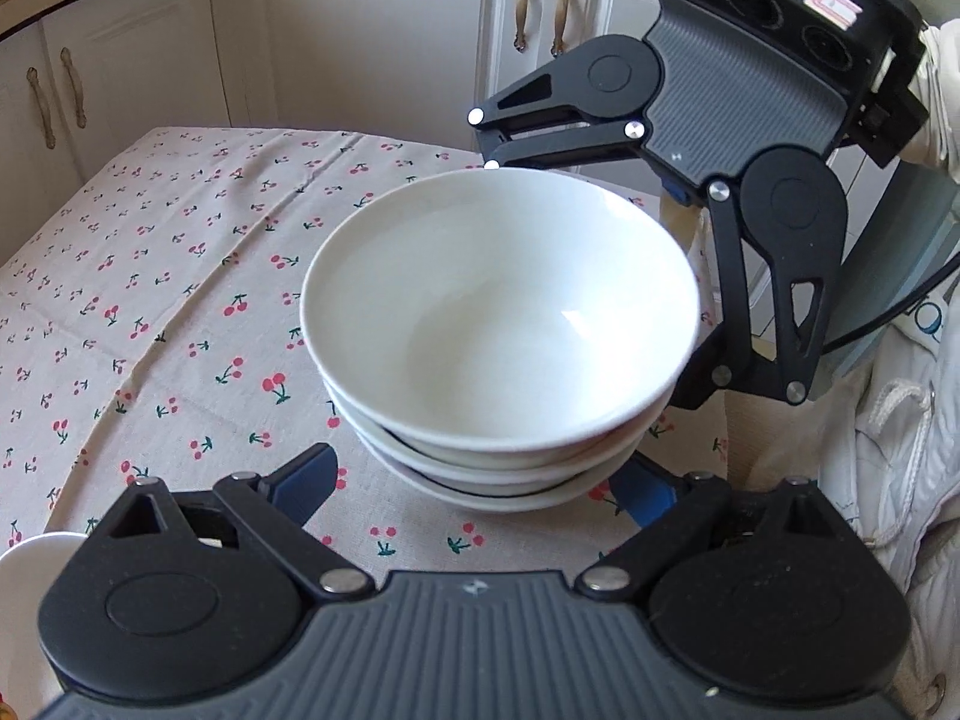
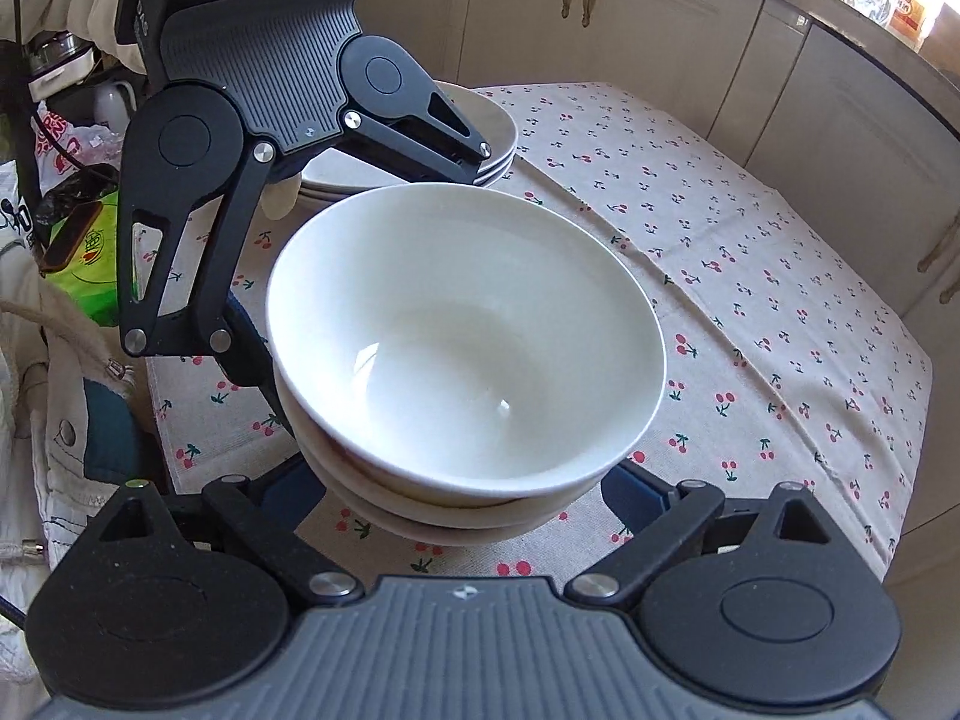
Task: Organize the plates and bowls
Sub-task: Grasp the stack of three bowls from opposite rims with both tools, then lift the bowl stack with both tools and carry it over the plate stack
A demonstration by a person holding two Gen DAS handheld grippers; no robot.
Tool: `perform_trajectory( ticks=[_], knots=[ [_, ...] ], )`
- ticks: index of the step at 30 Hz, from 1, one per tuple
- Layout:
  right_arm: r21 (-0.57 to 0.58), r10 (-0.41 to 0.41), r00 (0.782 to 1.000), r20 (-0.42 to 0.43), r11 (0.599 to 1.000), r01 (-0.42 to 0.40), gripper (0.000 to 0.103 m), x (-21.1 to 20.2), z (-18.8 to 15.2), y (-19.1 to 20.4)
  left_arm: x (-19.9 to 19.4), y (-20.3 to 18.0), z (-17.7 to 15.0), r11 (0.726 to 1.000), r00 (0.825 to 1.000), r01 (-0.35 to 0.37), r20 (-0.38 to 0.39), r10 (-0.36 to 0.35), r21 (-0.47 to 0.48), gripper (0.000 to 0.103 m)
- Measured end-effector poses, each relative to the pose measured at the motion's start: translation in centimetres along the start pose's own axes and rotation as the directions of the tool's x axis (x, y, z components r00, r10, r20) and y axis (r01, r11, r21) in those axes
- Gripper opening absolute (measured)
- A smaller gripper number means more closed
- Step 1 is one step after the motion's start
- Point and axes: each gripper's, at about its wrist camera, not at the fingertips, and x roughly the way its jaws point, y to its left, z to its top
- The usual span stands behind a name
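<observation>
Stack of white bowls (image 1: pixel 498 324) sits on the surface (image 1: pixel 180 300), on the cherry-print cloth, roughly mid-surface toward my near edge. At least three bowls nested, top one empty.

My left tongs (image 1: pixel 474 489) straddle the base of the stack from one side, jaws wide apart. Blue pads (image 1: pixel 306 480) sit just beside the lower bowls; can't tell if either pad is touching. No clamp visible.

My right tongs (image 2: pixel 468 498) come in from the opposite side, also spread wide around the stack's base. Blue pads (image 2: pixel 636 492) flank the bottom bowls, contact unclear, so I read these as not gripping either.

Each tool shows in the other's camera, angled down at the bowls, linkages splayed either side of the rim.

Stack of plates (image 2: pixel 480 138) stands further back on the surface in the right wrist view, partly hidden behind the left tool. Cream cabinets (image 1: pixel 360 42) behind.
</observation>
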Motion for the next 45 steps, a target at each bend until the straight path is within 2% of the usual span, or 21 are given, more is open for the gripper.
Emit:
perform_trajectory(
  ticks=[7, 16, 45],
  knots=[
    [-0.004, 0.047, 0.999, -0.006, 0.999, -0.047, 0.092, 0.17, 0.1, -0.46, 0.12, 0.22, -0.13, 0.999, 0.999, 0.05, 0.005, -0.05, 0.003, 0.091],
    [-0.006, 0.073, 0.997, -0.017, 0.997, -0.073, 0.092, 0.12, 0.18, -0.65, 0.21, 0.36, -0.23, 0.995, 0.995, 0.096, 0.006, -0.096, 0.022, 0.084],
    [0.014, 0.063, 0.997, -0.035, 0.998, -0.063, 0.09, -0.24, 0.34, -0.4, -0.16, 0.3, -0.15, 0.996, 0.996, 0.09, -0.003, -0.09, 0.026, 0.083]
  ],
)
